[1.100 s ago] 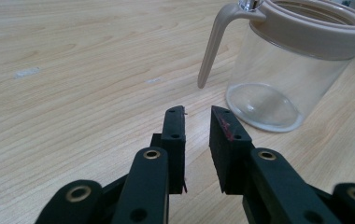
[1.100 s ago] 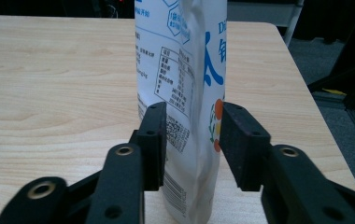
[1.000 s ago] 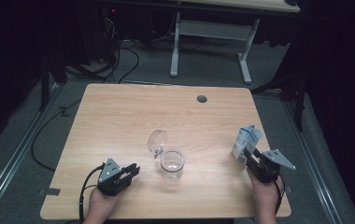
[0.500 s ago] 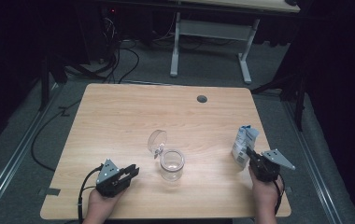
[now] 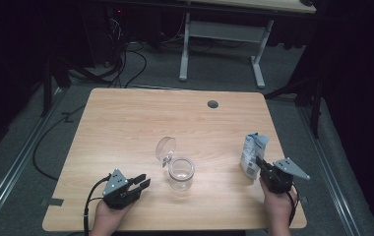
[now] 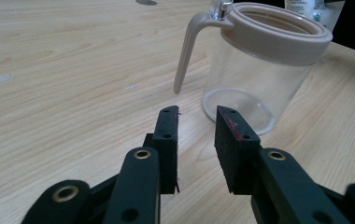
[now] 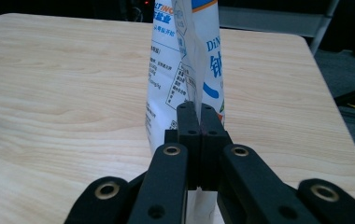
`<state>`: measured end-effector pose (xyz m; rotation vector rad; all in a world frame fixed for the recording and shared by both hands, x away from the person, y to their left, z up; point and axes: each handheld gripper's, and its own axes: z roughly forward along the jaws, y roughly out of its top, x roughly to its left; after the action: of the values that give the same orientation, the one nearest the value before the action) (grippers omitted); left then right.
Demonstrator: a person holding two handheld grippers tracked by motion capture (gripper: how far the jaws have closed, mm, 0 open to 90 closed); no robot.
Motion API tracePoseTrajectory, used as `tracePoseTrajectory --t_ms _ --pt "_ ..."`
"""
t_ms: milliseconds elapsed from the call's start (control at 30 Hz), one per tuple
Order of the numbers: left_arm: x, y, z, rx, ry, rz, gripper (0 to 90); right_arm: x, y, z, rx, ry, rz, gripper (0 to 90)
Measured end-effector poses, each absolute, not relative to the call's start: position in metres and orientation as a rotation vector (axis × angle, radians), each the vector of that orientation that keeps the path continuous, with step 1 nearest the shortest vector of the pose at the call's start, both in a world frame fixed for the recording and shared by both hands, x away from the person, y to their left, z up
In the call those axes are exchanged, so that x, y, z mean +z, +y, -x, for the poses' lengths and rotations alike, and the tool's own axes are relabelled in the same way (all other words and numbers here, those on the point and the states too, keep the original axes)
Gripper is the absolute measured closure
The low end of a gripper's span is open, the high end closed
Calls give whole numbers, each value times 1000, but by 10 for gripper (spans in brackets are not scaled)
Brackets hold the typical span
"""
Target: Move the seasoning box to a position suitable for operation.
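Right tool [image 5: 260, 164]: jaws pressed together on a thin fold of the white printed pouch [image 5: 252, 156]. In the right gripper view the pouch [image 7: 185, 70] stands upright directly ahead of the jaws, its long axis vertical, the pinched seam running straight up from the jaw tips. Whether its base rests on the counter [image 5: 126, 128] or hangs just clear of it cannot be settled from these views.

Left tool [image 5: 137, 184]: jaws apart, nothing between them, held low over the counter near the person's edge. In the left gripper view the gap of the left tool [image 6: 196, 128] points toward the clear jar [image 6: 259, 65], which stands ahead and a little to that tool's right, near but not touching. The jar's mouth is open and faces up; its hinged lid [image 5: 166, 148] is tipped back on the far side.

Governing relation: in the high view the jar [image 5: 181, 173] stands between the two tools, nearer the left one. From the right tool, the jar lies well off to its left, on roughly the same line across the counter. The pouch is apart from the jar.

Judgement: filling the jar calls for carrying the pouch leftward to above the jar mouth, then tilting its long axis over the rim. The left tool is the nearer one to steady the jar.
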<state>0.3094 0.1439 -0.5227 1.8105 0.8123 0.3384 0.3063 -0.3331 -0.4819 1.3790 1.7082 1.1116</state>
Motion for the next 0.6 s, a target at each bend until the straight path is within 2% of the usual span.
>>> tracePoseTrajectory --t_ms 367,600 --pt "-514 126 -305 381 733 -1818 615 -468 -313 -289 1209 1764 -1356 900" --pt "-514 129 -309 382 714 -1845 566 -463 -300 -285 1220 1787 -1351 900"
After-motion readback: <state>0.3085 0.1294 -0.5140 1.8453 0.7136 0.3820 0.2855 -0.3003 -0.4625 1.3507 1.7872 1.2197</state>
